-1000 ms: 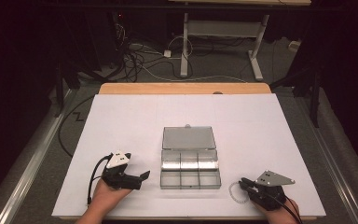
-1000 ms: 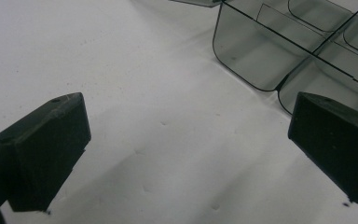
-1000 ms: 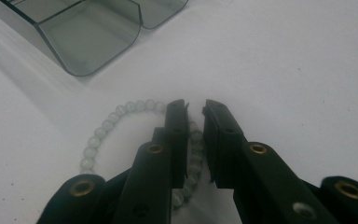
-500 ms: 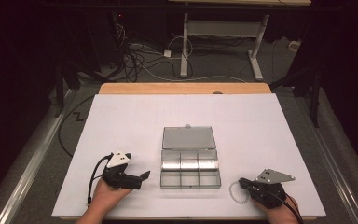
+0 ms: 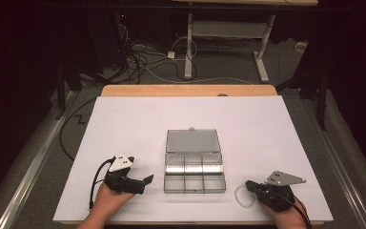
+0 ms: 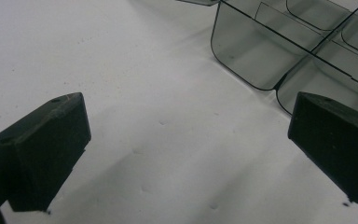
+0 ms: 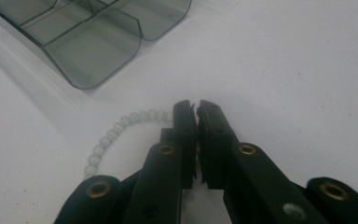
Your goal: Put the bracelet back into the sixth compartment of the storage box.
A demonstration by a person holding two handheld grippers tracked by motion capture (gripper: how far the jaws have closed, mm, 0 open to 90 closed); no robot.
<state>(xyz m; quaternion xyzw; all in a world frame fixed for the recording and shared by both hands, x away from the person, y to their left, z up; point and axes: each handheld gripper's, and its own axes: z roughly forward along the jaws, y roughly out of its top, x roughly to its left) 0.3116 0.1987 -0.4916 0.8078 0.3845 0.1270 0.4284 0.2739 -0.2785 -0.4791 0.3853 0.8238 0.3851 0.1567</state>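
Right gripper [image 7: 196, 109] low on the white table [image 5: 138, 124], just right of the box [image 5: 194, 166], jaws pressed together on the bracelet [image 7: 116, 133], just drawn in onto it. From the right gripper view: bead strand pinched at the jaw tips, the rest of the loop curving off to the left and down, flat on the table, clear of the box's near corner. From the high view: same bracelet [image 5: 240, 195] a pale ring at the tip of the right gripper [image 5: 250, 187], near the table's front edge, between gripper and box, not touching the box. Box open, lid laid back away from the person, six smoky compartments in two rows, nothing to be made out inside. Left gripper [image 5: 147, 180] resting on the table left of the box, jaws spread wide, nothing between them. In the left gripper view: bare table between the two black jaws, box corner [image 6: 261, 51] ahead at upper right, close to the right-hand jaw, whether touching it not clear.
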